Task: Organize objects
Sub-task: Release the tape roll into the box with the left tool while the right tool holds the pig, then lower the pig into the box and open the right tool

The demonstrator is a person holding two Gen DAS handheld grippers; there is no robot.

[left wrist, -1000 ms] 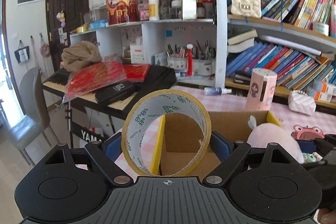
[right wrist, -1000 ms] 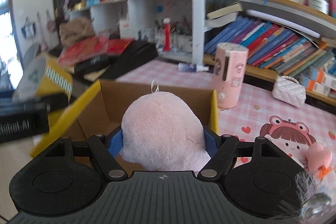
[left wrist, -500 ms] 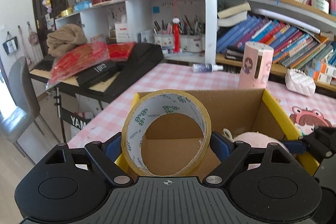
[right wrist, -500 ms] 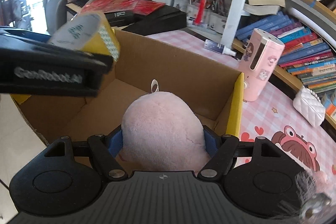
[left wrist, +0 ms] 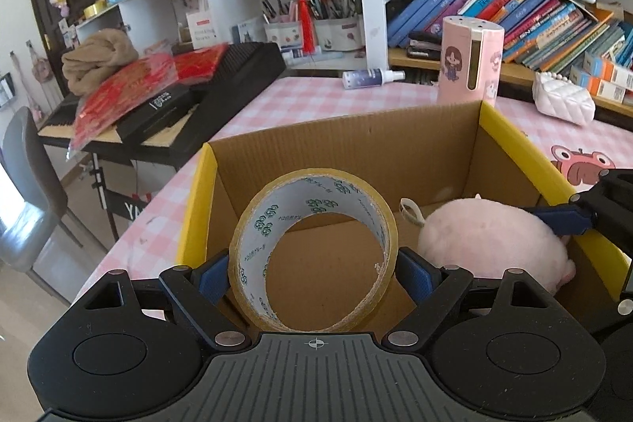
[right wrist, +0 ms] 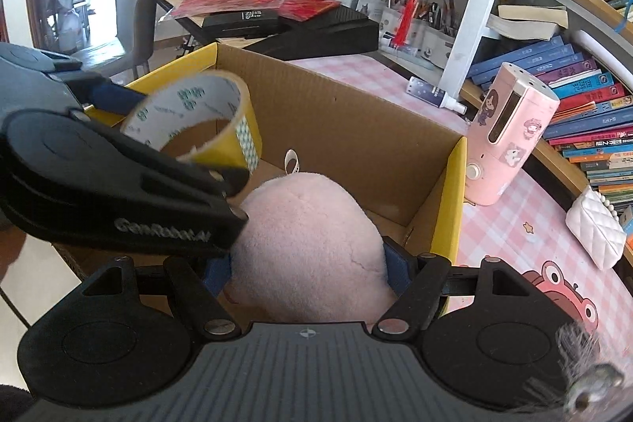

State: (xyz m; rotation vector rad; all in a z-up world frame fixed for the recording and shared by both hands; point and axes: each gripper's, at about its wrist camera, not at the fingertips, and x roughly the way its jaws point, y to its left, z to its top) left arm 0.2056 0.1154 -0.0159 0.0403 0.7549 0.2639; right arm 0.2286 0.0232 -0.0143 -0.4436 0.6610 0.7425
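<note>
Both tools tilt down into the open box (left wrist: 348,153) on the counter (left wrist: 277,97). The left hand-held gripper (left wrist: 312,269) clamps a tape roll (left wrist: 257,224) above the box's left half; the right hand-held gripper (right wrist: 306,265) squeezes a pink plush (right wrist: 308,236) low at its right. A pink canister (right wrist: 510,141) stands beyond the far wall.

A pink dispenser (left wrist: 470,60) stands on the checked tablecloth (left wrist: 316,97) beside bookshelves (left wrist: 514,10).

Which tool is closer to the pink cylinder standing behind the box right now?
Right. The right tool, gripping the pink plush, sits at the cardboard box end beside the pink cylinder. The left tool, holding the tape roll, is over the far end.
</note>
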